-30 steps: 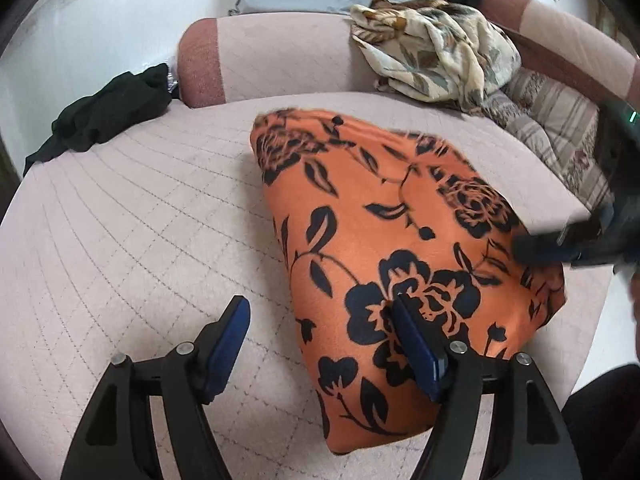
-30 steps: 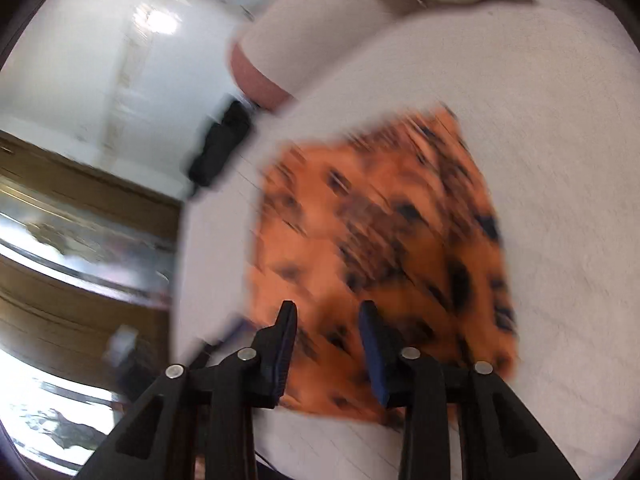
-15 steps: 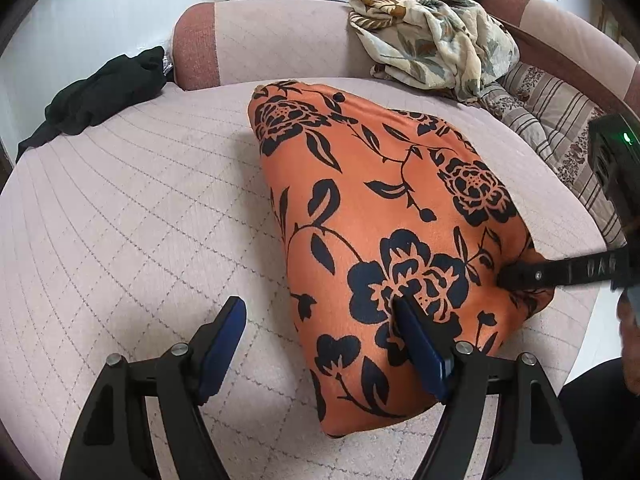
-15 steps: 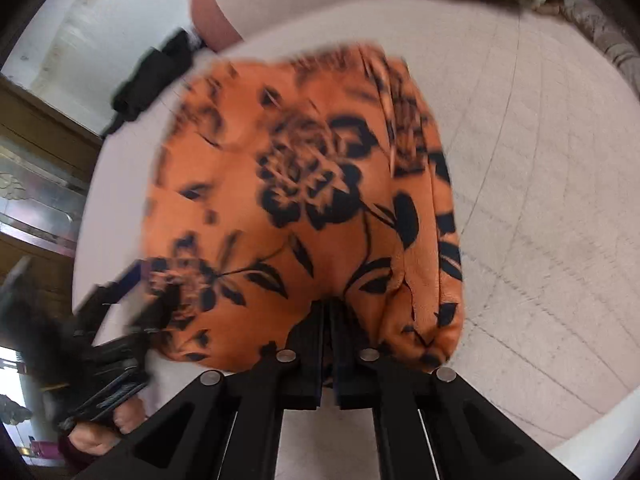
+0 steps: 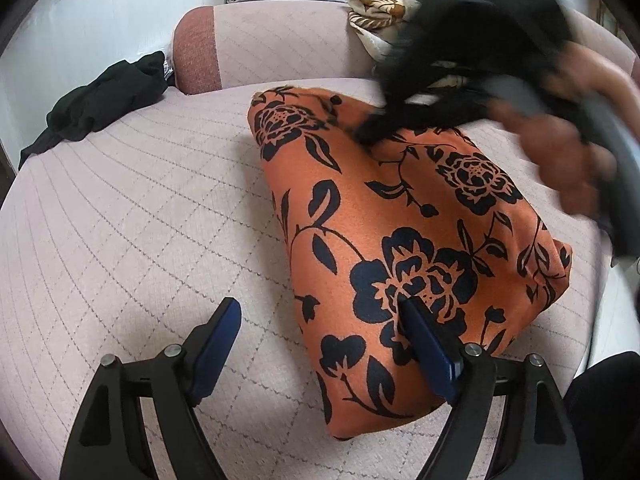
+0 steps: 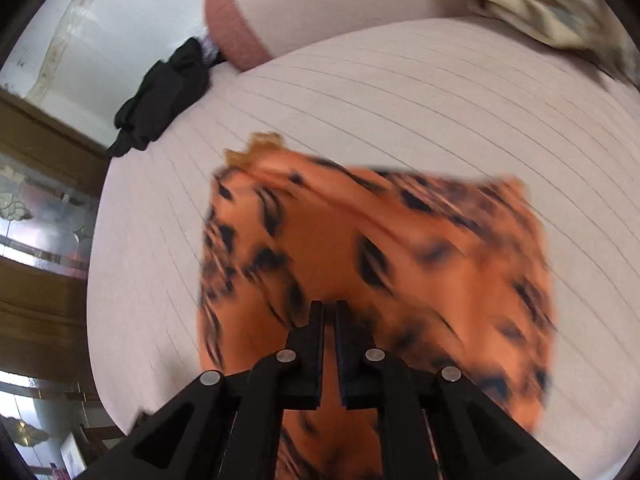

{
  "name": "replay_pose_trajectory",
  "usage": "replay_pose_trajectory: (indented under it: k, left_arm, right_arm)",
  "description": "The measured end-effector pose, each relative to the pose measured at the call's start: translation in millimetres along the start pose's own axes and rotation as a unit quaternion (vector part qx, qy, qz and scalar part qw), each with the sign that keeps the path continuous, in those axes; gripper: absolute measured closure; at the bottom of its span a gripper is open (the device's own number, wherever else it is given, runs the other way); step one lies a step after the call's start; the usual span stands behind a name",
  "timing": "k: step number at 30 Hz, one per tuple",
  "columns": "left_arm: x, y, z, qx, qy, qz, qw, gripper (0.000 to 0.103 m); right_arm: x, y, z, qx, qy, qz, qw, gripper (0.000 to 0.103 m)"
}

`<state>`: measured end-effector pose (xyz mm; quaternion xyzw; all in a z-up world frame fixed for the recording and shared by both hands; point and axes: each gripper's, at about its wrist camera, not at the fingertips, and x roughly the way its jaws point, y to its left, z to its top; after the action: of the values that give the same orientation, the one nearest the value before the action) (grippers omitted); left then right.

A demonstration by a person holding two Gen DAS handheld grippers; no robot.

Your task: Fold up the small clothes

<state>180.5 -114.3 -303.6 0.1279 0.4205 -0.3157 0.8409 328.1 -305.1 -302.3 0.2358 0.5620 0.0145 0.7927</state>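
Right wrist view: our right gripper [image 6: 329, 312] pinches orange black-flowered cloth [image 6: 400, 264] lying on pink quilted sofa seat [image 5: 132, 216]. Our left gripper [image 5: 320, 336] spread, idle beside it. We judge folding partway; further folds left.

Orange garment [image 5: 400, 216] with black rose-and-leaf print, pale pink quilted sofa [image 5: 132, 216], black cloth heap [image 5: 100, 100], cream-and-brown patterned fabric [image 5: 376, 12], blue gripper pads [image 5: 216, 344]

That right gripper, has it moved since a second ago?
Yes. In the left wrist view the right gripper has swung from the orange floral cloth's near right edge to its far end, toward the pink bolster.
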Motion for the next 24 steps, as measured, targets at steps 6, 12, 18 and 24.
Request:
replay_pose_trajectory:
  k: [6,12,18,24]
  left_arm:
    - [0,1,2,-0.001,-0.006,0.006,1.0,0.019]
    - [1,-3,1,0.004,-0.003,0.005,1.0,0.018]
    - [0,-4,0,0.002,-0.004,0.008,1.0,0.018]
    - [-1,-4,0,0.0,-0.005,0.012,0.9999,0.018]
  right_arm:
    - [59,15,44,-0.035,0.003,-0.001,0.999,0.098]
    - [48,18,46,-0.028,-0.006,0.002,1.0,0.098]
    - [2,9,12,-0.026,-0.02,0.036,0.999,0.097]
    - [-49,-6,-48,-0.031,-0.025,0.019,0.999,0.096]
